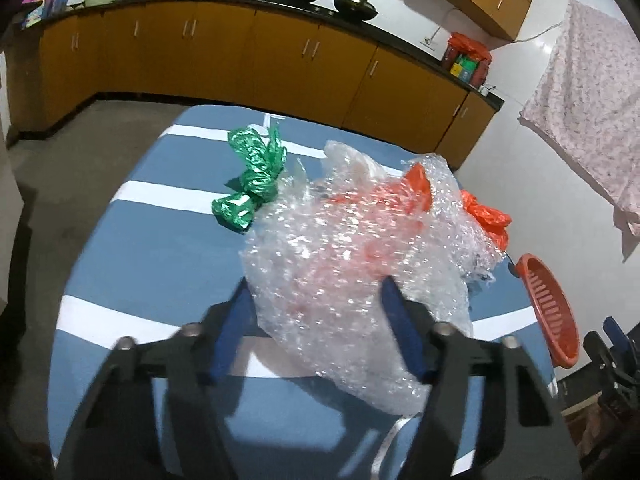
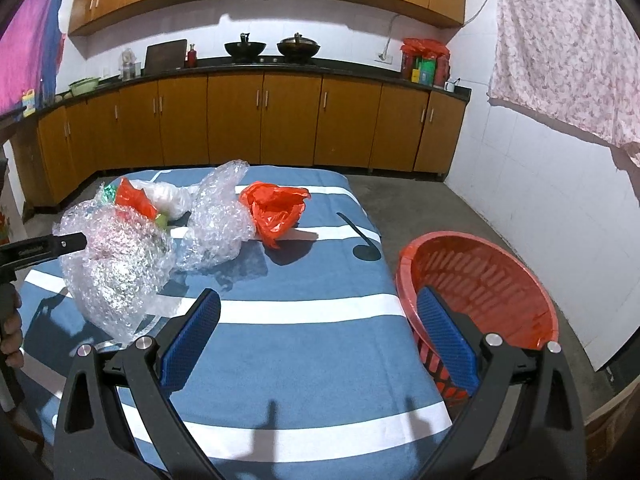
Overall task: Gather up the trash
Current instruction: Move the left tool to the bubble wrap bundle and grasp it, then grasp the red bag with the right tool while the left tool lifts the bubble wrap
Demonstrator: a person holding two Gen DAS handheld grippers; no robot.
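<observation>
Left gripper jaws spread around a wad of bubble wrap, fingers flanking it on both sides; whether they pinch it, cannot tell. Right gripper open and empty, hovering over the blue striped cloth beside the red basket. On the cloth: second bubble wrap piece, orange bag, green bag.

bubble wrap left on table, bag behind, basket right beside table
</observation>
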